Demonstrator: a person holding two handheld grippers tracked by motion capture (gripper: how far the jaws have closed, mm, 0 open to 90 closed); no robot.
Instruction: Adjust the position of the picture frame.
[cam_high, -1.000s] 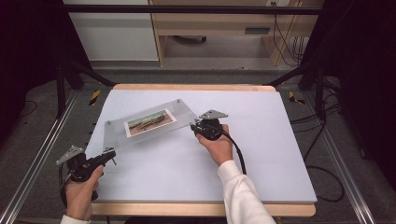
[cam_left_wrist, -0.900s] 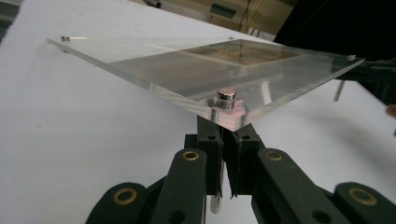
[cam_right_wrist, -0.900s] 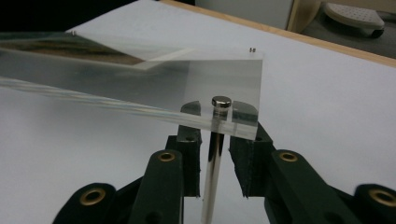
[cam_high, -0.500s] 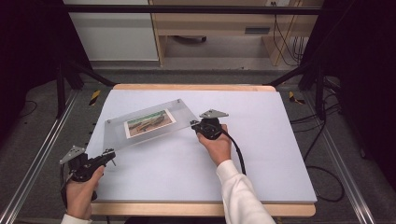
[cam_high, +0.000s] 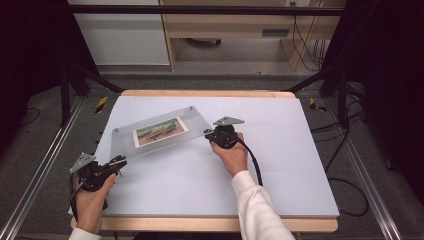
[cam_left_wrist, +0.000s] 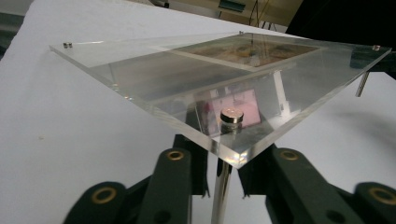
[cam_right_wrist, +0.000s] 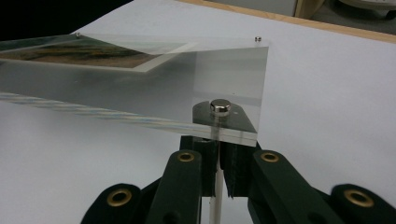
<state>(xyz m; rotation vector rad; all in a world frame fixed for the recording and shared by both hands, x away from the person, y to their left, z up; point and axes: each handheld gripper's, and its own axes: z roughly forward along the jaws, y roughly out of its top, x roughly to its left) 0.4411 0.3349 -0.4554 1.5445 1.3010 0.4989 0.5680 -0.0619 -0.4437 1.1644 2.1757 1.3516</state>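
A clear rectangular acrylic frame (cam_high: 159, 131) with a landscape picture (cam_high: 160, 131) at its middle lies aslant on the pale lilac table top (cam_high: 280, 150). The black right gripper (cam_high: 209, 134), in a white-sleeved hand, meets the frame's right corner. The black left gripper (cam_high: 119, 162) points at the frame's near left corner; whether its tips touch is unclear.
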